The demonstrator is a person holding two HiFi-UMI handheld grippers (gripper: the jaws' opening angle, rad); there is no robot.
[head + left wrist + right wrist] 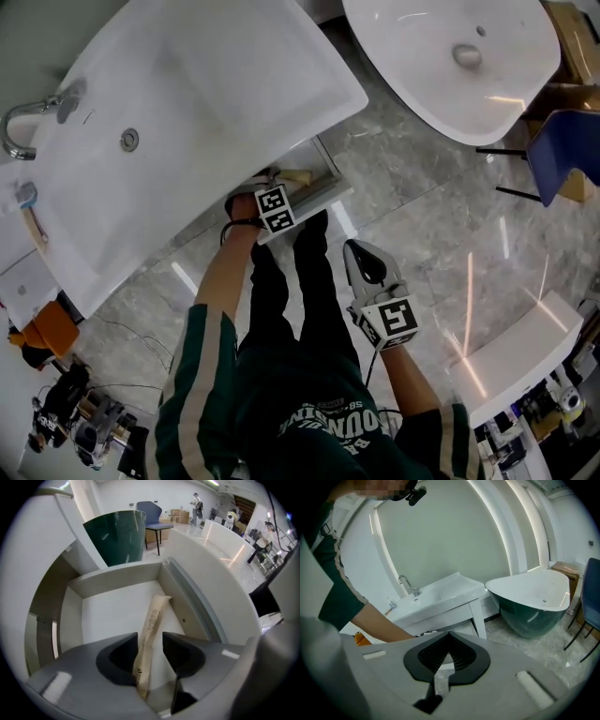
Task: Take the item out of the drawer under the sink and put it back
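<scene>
Packet (152, 620) of tan paper lies in the drawer (112, 581), between the parted fingers of the left gripper (150, 651), long axis pointing away from them. Right gripper (449, 656) is pinched shut, empty, well apart.

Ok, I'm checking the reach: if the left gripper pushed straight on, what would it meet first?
The tan packet, which lies between its open tongs. Past that, probably the white drawer floor, though depth is unclear.
</scene>
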